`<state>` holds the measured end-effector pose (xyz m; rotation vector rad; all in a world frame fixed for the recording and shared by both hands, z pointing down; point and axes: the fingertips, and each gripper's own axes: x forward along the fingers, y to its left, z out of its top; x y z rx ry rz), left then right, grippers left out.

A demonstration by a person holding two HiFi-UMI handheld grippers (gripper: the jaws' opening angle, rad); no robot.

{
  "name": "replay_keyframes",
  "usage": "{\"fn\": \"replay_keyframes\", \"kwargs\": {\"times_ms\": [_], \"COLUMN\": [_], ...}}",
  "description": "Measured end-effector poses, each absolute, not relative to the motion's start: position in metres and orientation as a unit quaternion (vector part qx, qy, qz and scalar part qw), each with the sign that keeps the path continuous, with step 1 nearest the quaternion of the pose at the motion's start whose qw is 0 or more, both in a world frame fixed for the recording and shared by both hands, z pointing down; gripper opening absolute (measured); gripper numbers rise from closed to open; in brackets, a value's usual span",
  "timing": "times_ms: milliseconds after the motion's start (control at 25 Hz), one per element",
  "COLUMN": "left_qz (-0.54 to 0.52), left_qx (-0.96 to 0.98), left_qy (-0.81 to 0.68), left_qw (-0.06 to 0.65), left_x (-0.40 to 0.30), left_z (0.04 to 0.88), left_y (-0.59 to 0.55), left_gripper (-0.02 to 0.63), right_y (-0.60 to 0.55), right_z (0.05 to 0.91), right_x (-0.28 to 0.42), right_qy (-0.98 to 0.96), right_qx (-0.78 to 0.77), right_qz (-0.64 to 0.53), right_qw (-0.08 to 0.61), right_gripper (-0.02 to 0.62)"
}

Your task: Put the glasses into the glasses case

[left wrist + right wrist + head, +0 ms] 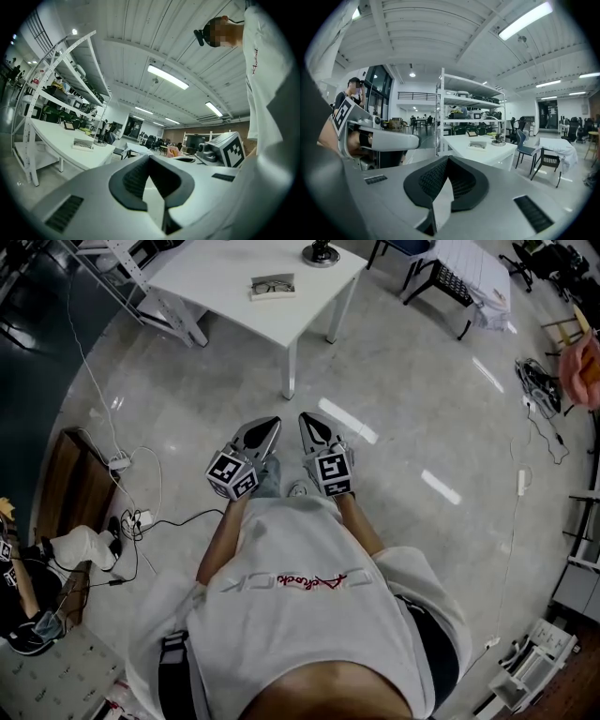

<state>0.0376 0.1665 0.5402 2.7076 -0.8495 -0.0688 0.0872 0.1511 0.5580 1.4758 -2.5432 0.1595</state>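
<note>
A pair of glasses lies on a pale glasses case [273, 285] on the white table [225, 277], far ahead of me. The same case is small in the left gripper view [83, 144] and in the right gripper view [478, 145]. Both grippers are held close to my chest over the floor, well short of the table. The left gripper [270, 425] is shut and empty, its tips meeting [149, 158]. Beside it, the right gripper [307, 419] is also shut with nothing in it [448, 159].
A dark round base [321, 253] stands on the table's far edge. Metal shelving [56, 89] runs behind the table. Cables and a power strip [131, 519] lie on the floor at left. A black chair [441, 277] and draped bench stand at the right. A hand [583, 369] shows at the right edge.
</note>
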Motion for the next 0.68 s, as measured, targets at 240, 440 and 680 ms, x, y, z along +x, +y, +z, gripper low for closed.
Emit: {"fn": "replay_keyframes", "kwargs": {"times_ms": [240, 440, 680], "left_qz": [-0.025, -0.028, -0.030], "left_qx": [0.945, 0.946, 0.945], "left_qy": [-0.288, -0.286, -0.289], "left_qw": [0.153, 0.148, 0.148], "left_x": [0.042, 0.042, 0.037], "left_z": [0.542, 0.539, 0.540], "left_y": [0.178, 0.181, 0.181], "left_gripper": [-0.005, -0.005, -0.005], "right_y": [0.161, 0.163, 0.164], "right_z": [0.557, 0.556, 0.556], "right_x": [0.087, 0.090, 0.083], "right_qy": [-0.858, -0.856, -0.858], "right_qx": [0.500, 0.504, 0.499], "right_qz": [0.045, 0.045, 0.042], "right_qw": [0.110, 0.106, 0.110], "right_gripper": [-0.003, -0.003, -0.003]}}
